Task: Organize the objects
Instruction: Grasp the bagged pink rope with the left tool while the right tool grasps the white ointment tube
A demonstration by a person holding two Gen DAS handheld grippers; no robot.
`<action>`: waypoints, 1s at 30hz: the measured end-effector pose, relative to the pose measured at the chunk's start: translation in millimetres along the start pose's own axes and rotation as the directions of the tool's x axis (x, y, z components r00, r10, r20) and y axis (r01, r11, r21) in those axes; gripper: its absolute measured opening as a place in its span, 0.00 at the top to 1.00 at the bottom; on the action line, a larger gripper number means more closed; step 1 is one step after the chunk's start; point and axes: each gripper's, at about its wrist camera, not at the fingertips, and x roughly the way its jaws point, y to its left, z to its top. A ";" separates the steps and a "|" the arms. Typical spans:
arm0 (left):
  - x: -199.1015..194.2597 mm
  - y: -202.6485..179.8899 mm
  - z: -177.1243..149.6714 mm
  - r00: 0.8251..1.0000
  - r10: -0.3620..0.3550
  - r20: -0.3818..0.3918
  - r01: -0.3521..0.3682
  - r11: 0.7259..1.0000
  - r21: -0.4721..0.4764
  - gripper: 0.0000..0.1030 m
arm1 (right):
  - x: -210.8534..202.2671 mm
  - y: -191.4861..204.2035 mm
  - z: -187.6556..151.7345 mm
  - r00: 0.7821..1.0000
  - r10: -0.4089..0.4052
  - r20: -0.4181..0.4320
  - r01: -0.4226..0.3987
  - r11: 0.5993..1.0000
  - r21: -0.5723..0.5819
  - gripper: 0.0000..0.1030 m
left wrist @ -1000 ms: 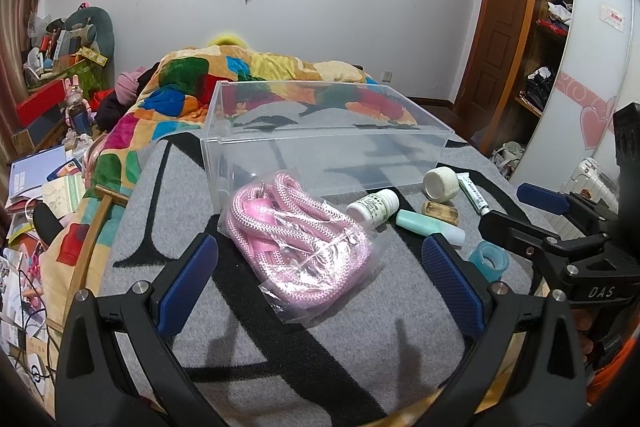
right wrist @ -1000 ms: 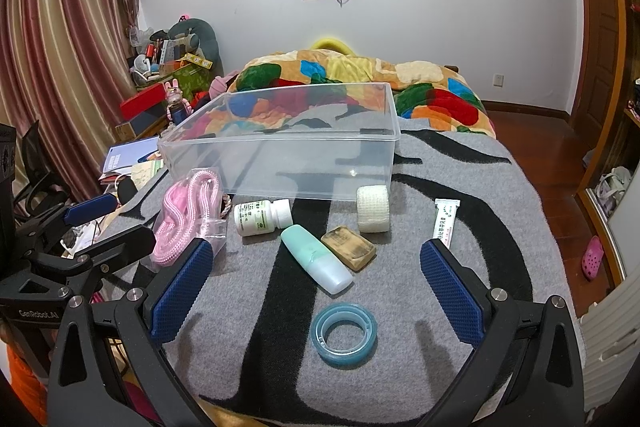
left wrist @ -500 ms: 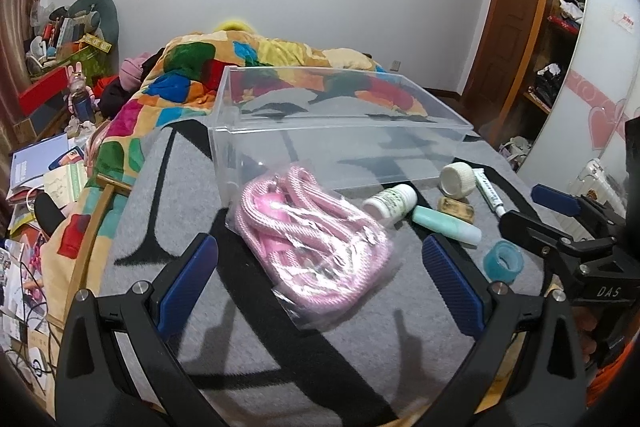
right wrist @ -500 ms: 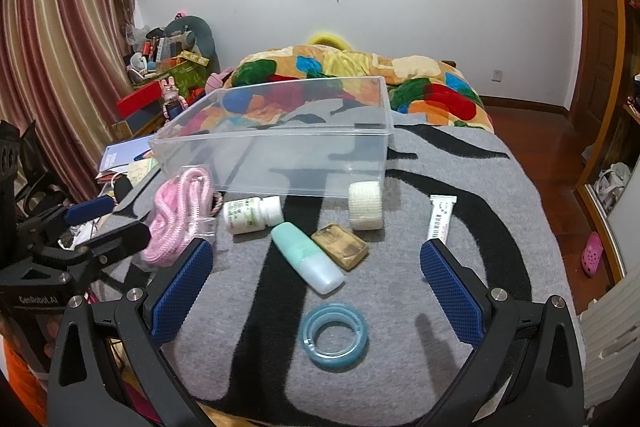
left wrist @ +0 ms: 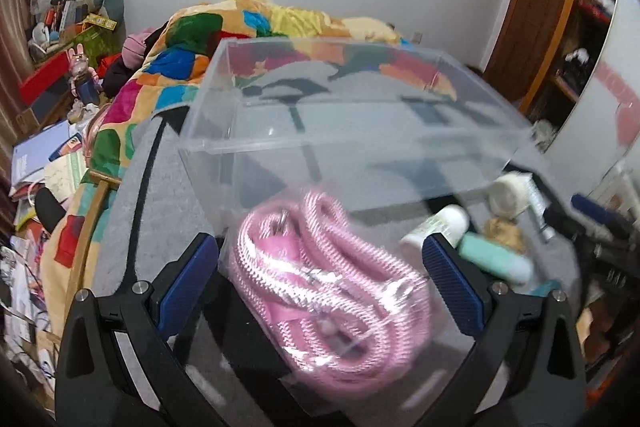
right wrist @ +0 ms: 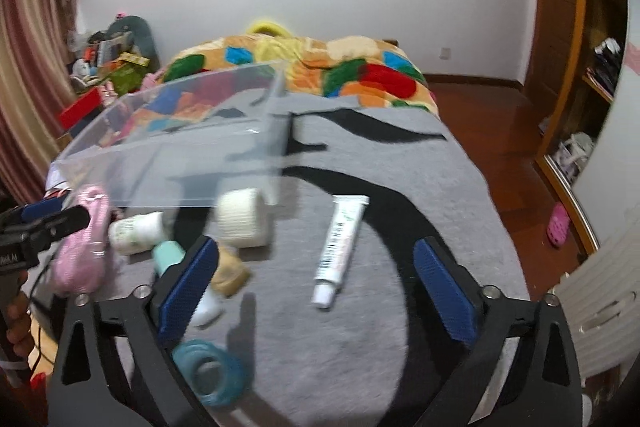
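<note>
- Here, the left hand-held gripper (left wrist: 320,283) is spread wide, its blue pads either side of the bagged pink rope (left wrist: 320,283) on the grey blanket (left wrist: 160,203), gripping nothing.
- The clear bin (left wrist: 352,119) sits just behind the rope.
- A white bottle (right wrist: 138,231), a teal bottle (right wrist: 168,255), a gauze roll (right wrist: 244,219) and a brown bar (right wrist: 230,271) lie close together in front of the bin.
- A teal tape ring (right wrist: 210,373) lies nearest.
- The right hand-held gripper (right wrist: 316,293) is wide too, with the white tube (right wrist: 340,247) between its pads, untouched.

Bagged rope (left wrist: 328,291) before bin (left wrist: 352,131), on blanket (right wrist: 420,187).
</note>
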 end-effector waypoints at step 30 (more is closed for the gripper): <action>-40.5 23.9 -31.9 0.996 -0.050 0.071 0.050 0.999 0.001 0.38 | -25.2 4.6 0.5 0.997 0.045 0.056 -0.042 0.998 -0.047 0.86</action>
